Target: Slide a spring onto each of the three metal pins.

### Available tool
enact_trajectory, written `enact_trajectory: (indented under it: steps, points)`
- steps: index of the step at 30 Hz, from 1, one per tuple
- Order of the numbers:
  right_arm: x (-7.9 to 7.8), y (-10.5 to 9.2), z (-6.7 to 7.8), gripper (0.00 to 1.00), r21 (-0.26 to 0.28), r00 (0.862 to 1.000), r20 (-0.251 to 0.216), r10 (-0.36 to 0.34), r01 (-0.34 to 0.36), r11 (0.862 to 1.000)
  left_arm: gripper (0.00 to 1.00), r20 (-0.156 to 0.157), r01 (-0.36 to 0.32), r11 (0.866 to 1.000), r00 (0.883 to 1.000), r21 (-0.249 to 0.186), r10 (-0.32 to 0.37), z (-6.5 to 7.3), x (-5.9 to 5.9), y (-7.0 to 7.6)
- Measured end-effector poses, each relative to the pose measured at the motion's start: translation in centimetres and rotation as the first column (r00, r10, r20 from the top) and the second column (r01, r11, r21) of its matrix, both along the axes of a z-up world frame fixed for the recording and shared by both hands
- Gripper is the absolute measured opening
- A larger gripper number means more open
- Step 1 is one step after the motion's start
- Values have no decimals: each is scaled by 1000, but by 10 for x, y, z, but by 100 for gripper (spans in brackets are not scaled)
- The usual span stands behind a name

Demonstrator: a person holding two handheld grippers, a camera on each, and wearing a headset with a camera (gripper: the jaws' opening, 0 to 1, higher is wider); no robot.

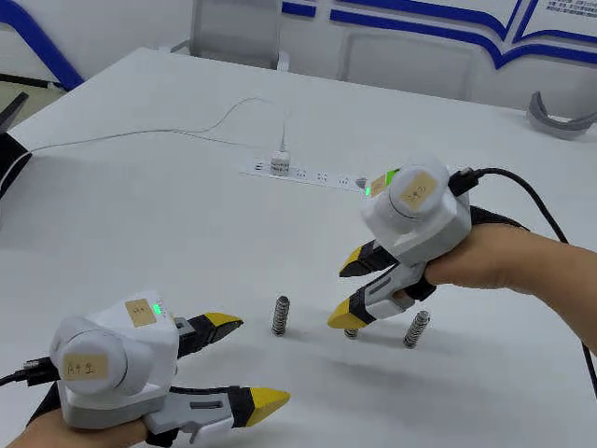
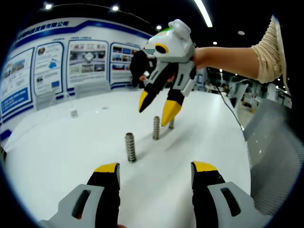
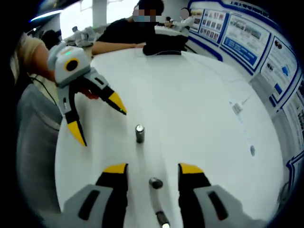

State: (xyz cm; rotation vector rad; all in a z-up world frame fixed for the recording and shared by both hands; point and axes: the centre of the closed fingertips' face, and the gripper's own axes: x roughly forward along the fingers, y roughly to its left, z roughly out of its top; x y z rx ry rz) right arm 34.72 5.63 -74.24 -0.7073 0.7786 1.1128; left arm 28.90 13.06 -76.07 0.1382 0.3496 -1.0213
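Three upright metal pins stand in a row on the white table, each with a coiled spring around it: a left one (image 1: 281, 315), a middle one (image 1: 352, 331) and a right one (image 1: 416, 329). The middle one is partly hidden behind a yellow fingertip. My right gripper (image 1: 347, 294) hangs open just above the middle pin (image 3: 155, 183), with nothing between its fingers. My left gripper (image 1: 247, 362) rests open and empty near the front edge, short of the left pin (image 2: 130, 147). In the left gripper view the right gripper (image 2: 156, 107) hovers over the far pins (image 2: 156, 127).
A white power strip (image 1: 298, 173) with a plug and a thin cable lies mid-table behind the pins. Chairs (image 1: 238, 33) stand at the far edge. A grey curved object (image 1: 560, 117) sits at the back right. A person (image 3: 137, 31) leans on the table's far side.
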Motion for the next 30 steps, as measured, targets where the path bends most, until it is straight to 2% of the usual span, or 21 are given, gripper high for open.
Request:
enact_trajectory:
  steps: [11,17,30]
  points:
    - [-1,-34,9,50,85,993,35,-115,111,990,63,7,-5,1000,1000,0,5,3,5,-1]
    - [-2,-49,15,53,158,982,49,-183,174,972,64,7,-5,1000,1000,3,5,3,6,-1]
    - [-20,-84,4,58,232,960,56,-275,255,939,67,5,-12,1000,1000,2,12,4,7,-2]
